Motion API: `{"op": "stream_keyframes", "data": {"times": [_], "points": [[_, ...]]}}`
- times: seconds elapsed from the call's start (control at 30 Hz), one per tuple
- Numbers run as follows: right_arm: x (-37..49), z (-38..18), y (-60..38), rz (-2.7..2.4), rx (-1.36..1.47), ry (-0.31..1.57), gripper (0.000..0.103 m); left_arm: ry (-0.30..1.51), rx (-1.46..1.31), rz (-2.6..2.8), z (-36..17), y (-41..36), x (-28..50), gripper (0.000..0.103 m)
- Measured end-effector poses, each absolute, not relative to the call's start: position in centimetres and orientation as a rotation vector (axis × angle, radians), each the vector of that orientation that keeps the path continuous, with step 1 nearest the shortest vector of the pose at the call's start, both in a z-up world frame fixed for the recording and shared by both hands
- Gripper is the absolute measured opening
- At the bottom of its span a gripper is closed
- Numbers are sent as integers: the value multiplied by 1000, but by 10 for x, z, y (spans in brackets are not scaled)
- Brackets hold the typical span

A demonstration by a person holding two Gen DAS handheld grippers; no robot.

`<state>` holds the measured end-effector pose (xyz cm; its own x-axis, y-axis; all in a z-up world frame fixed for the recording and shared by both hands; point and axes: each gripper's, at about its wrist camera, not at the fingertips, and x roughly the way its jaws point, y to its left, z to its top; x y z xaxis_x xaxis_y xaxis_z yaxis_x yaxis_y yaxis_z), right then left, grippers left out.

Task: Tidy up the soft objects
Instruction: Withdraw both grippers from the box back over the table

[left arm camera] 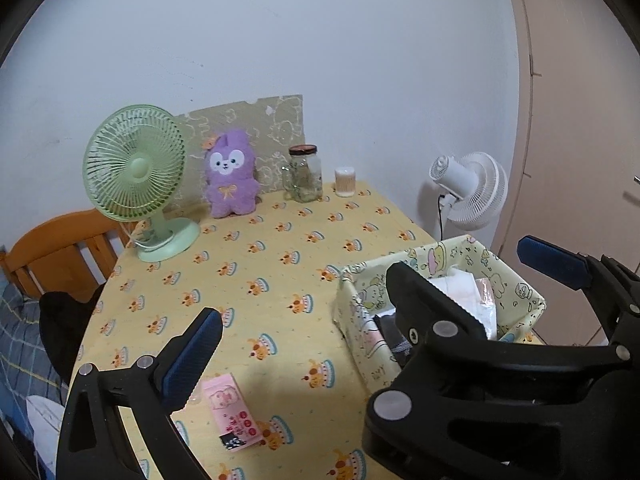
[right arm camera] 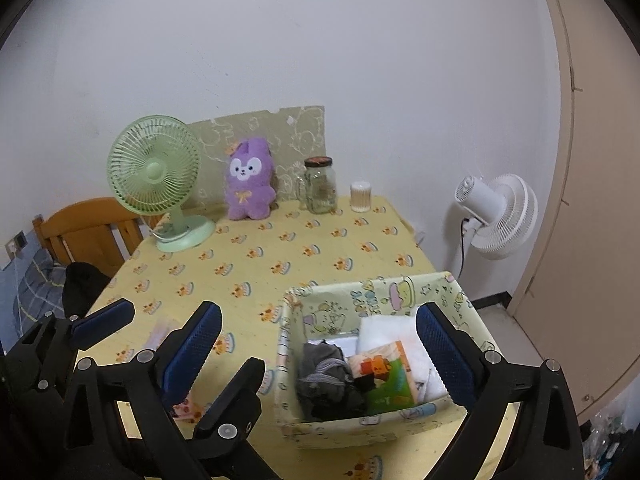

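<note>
A patterned fabric bin (right arm camera: 456,292) stands on the yellow tablecloth at the front right, also in the left wrist view (left arm camera: 360,312). It holds a grey garment (right arm camera: 324,376), a green-orange tissue pack (right arm camera: 388,380) and white cloth (right arm camera: 392,332). A pink tissue pack (left arm camera: 232,412) lies on the table under my left gripper (left arm camera: 368,292), which is open and empty; in the right wrist view the pack is mostly hidden. My right gripper (right arm camera: 320,348) is open and empty above the bin's front. A purple plush toy (left arm camera: 230,174) (right arm camera: 250,180) sits upright at the back.
A green desk fan (left arm camera: 138,176) stands back left. A glass jar (left arm camera: 304,174) and a cotton swab tub (left arm camera: 345,181) stand at the back. A white floor fan (right arm camera: 500,216) is off the table's right. A wooden chair (left arm camera: 60,248) and dark cloth (left arm camera: 64,320) are at left.
</note>
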<state>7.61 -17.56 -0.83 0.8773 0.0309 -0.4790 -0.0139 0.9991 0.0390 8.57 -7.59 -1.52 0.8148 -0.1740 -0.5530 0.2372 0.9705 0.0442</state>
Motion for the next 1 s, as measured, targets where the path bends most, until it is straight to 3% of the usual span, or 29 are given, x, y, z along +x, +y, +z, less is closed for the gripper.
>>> {"op": "stream_keyframes", "data": {"times": [0.53,1.0], "points": [[67,7,-132,92,31,453,99,498,86,-112,2,-31,65,103],[72,-11,-99,169,33,475,99,513,62,-67,-16,-2,64,102]]}}
